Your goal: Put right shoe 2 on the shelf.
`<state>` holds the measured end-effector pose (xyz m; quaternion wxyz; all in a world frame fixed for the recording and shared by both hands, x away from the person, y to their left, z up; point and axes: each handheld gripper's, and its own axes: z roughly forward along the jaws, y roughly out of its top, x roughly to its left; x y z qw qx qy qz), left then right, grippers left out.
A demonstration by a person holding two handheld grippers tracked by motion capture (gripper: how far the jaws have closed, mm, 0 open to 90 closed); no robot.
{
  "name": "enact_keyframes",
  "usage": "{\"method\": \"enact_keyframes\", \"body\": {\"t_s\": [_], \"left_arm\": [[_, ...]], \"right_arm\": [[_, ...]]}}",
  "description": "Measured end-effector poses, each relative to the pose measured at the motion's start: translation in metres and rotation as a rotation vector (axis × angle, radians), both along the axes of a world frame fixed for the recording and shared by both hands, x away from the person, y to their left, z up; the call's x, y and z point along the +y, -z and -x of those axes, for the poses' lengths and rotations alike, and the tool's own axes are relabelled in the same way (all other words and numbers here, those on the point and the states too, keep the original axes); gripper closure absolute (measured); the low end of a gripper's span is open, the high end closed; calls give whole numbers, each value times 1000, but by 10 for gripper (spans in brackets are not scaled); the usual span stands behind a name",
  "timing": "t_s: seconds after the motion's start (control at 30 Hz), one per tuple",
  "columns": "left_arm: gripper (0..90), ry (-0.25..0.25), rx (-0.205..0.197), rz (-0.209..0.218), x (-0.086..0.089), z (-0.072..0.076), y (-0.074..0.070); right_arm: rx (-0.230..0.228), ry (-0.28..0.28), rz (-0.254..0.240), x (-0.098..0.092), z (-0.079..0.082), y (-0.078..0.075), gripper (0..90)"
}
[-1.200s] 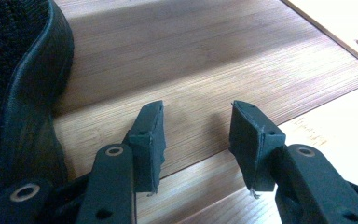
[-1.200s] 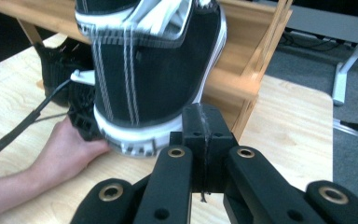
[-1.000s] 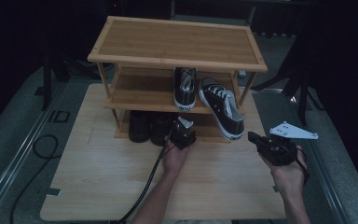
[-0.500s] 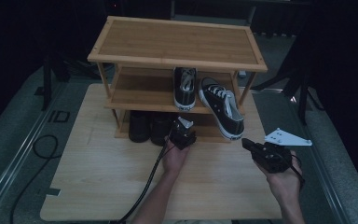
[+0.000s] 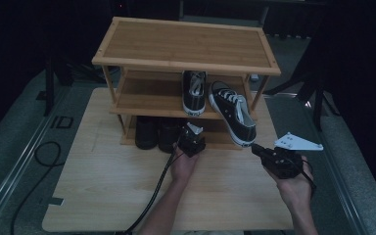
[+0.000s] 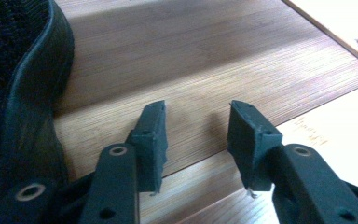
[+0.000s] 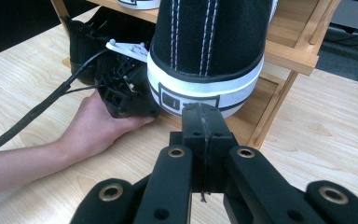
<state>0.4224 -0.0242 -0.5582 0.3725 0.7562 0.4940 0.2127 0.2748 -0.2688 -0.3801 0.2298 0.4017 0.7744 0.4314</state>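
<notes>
Wooden shoe rack (image 5: 127,58): on its middle shelf a sneaker (image 5: 232,117) juts heel-first toward the near right, straight ahead of the closed right claw (image 7: 204,122) (nearer); left claw (image 6: 196,135) gapes empty, closing.

We see a rack (image 5: 186,44) on the table (image 5: 103,186). Two sneakers (image 5: 194,92) sit on its middle shelf, the right one (image 5: 233,113) overhanging. Our left gripper (image 5: 192,132) reaches the bottom shelf beside dark shoes (image 5: 156,133); our right gripper (image 5: 255,147) points at the overhanging heel.
</notes>
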Motion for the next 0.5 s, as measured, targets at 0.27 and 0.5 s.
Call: {"method": "enact_keyframes", "body": {"t_s": [0.27, 0.5], "left_arm": [[628, -6, -3, -15, -1, 0, 0], [629, -7, -7, -23, -2, 1, 0]], "right_arm": [[-5, -1, -10, 1, 0, -2, 900], [-14, -25, -31, 7, -3, -4, 900]]}}
